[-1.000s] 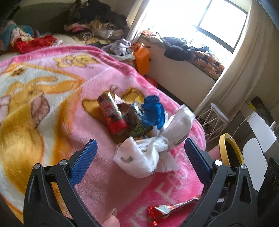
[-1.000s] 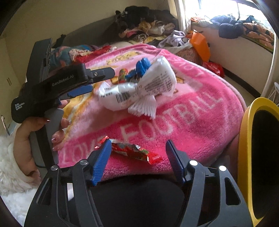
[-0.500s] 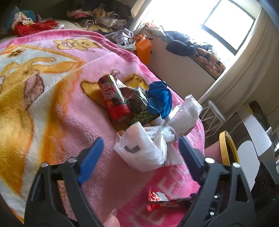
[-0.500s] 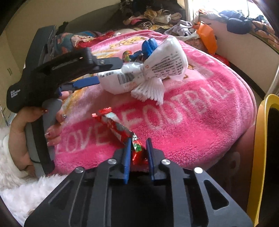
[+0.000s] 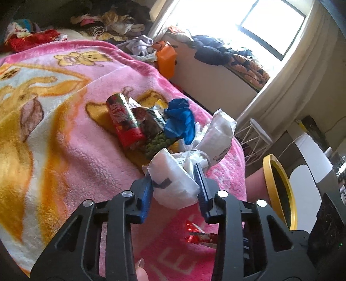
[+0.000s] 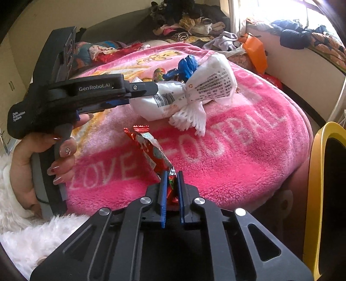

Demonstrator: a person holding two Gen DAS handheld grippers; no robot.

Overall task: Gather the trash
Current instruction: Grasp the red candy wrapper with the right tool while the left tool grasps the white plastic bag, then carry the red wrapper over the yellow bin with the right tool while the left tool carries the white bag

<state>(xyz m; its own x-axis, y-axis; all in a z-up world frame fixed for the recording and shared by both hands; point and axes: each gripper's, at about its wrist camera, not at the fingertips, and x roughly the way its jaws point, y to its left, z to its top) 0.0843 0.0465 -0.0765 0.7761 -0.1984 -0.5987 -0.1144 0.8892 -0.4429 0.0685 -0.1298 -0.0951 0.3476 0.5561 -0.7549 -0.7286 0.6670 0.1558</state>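
Note:
On the pink blanket (image 5: 86,155) lies a knotted white plastic bag (image 5: 220,134), also seen from the right wrist (image 6: 207,86). My left gripper (image 5: 174,180) is closing on the bag's near lobe, and both blue pads touch it; the right wrist view shows it from the side (image 6: 149,90). My right gripper (image 6: 172,175) is closing too, pinching one end of a red snack wrapper (image 6: 149,149) that stands up off the blanket. Behind the bag lie a red can (image 5: 124,121), a crumpled blue piece (image 5: 179,121) and a green snack packet (image 5: 160,142).
A black bin with a yellow rim (image 5: 279,190) stands right of the bed (image 6: 317,173). Piles of clothes (image 5: 116,19) fill the far end and the window ledge. An orange bag (image 5: 166,58) and a white wire stool (image 5: 257,134) stand beyond the bed's edge.
Both grippers went from wide open to nearly closed. The left closed around the white bag's near lobe. The right pinched the red wrapper, whose far end rose off the blanket.

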